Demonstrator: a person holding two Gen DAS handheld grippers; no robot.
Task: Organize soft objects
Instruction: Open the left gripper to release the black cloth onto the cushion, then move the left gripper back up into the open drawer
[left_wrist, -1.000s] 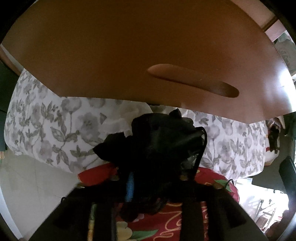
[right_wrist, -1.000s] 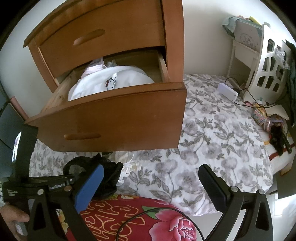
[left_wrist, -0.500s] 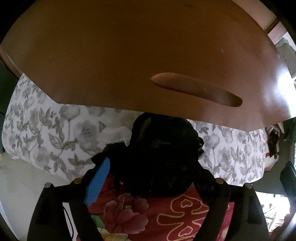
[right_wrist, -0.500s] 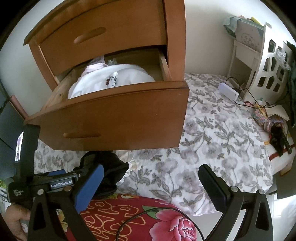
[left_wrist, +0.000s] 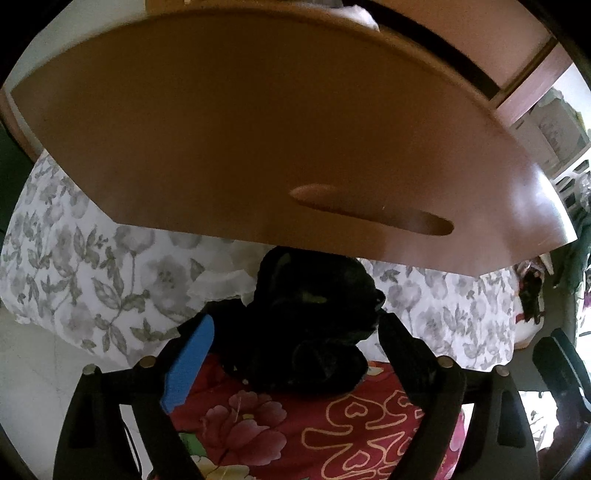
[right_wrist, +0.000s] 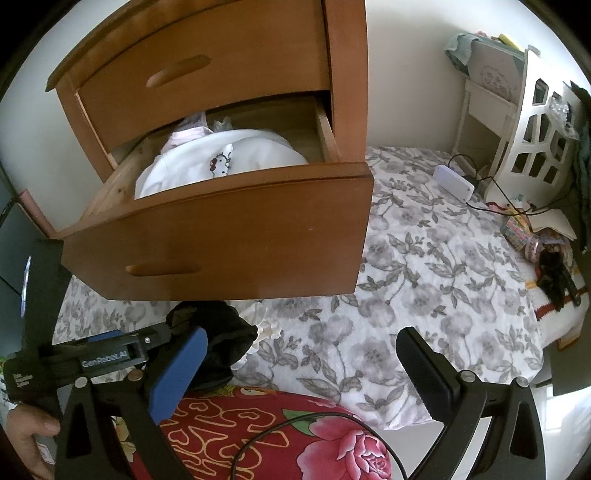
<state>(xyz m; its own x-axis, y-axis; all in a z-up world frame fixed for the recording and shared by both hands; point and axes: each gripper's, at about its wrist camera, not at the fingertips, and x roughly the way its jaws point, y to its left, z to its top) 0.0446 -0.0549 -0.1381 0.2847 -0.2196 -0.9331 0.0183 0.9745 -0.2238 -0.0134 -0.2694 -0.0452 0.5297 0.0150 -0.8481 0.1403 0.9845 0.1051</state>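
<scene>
Black garment (left_wrist: 310, 325) bundled at red quilt's (left_wrist: 280, 435) far edge, beneath open drawer (right_wrist: 221, 240); left gripper (left_wrist: 295, 332) jaws just spread, released; right gripper (right_wrist: 303, 354) wide, empty

A home bedroom: a bed under a grey-flowered white sheet (right_wrist: 424, 266), a brown wooden chest of drawers (right_wrist: 236, 74) with folded white clothing (right_wrist: 229, 158) in its open drawer, a red floral quilt (right_wrist: 295, 435), and a white cut-out headboard (right_wrist: 535, 140).
</scene>
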